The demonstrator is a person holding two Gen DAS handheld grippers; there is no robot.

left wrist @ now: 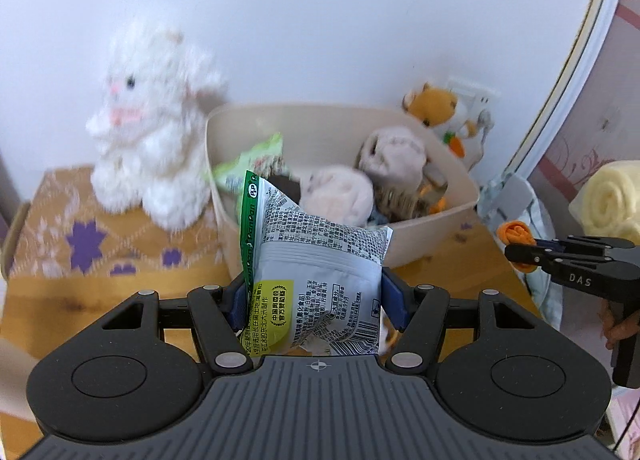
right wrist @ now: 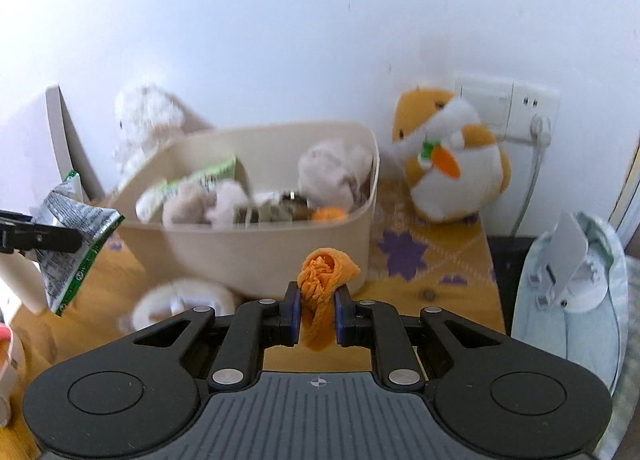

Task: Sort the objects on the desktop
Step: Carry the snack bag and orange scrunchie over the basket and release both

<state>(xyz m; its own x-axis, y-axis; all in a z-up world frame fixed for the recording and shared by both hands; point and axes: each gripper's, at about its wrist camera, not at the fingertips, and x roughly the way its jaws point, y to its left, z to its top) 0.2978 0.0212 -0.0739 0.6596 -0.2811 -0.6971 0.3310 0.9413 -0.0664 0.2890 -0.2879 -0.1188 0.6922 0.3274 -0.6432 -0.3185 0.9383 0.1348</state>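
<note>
**Both hands loaded, bin just ahead**

At the far left sits a fluffy white plush rabbit [left wrist: 148, 127] on the wooden surface [left wrist: 100, 300] with its orange patterned cloth. The left hand-held gripper [left wrist: 314, 300] holds a crinkled grey-and-green foil snack packet [left wrist: 316, 260], its jaws standing wide apart with the pads pressed on the packet's two sides. The packet is raised in front of the near wall of the cream oval plastic bin [left wrist: 432, 227], not yet over the rim.

The bin already holds a fair heap: a green-and-white snack bag [left wrist: 256, 159] leaning at its left end, pale pinkish plush pieces [left wrist: 340, 191] in the middle and right, something small and orange, and darker bits I cannot make out through the blur.

Further right, the right hand-held gripper [right wrist: 316, 316] is nearly closed, pinching a small rolled orange knitted cloth [right wrist: 324, 276], which hangs in front of the bin's near wall. Behind the bin's right end stands an orange-and-white plush hamster holding a carrot [right wrist: 452, 155].

What could go wrong, to my eye: the foil is slick and puffy, so it may twist or slide out. The cloth is gripped low, so its loose roll may unfurl. And with the bin so full, either item dropped on the heap's edge could tumble back out.
</note>
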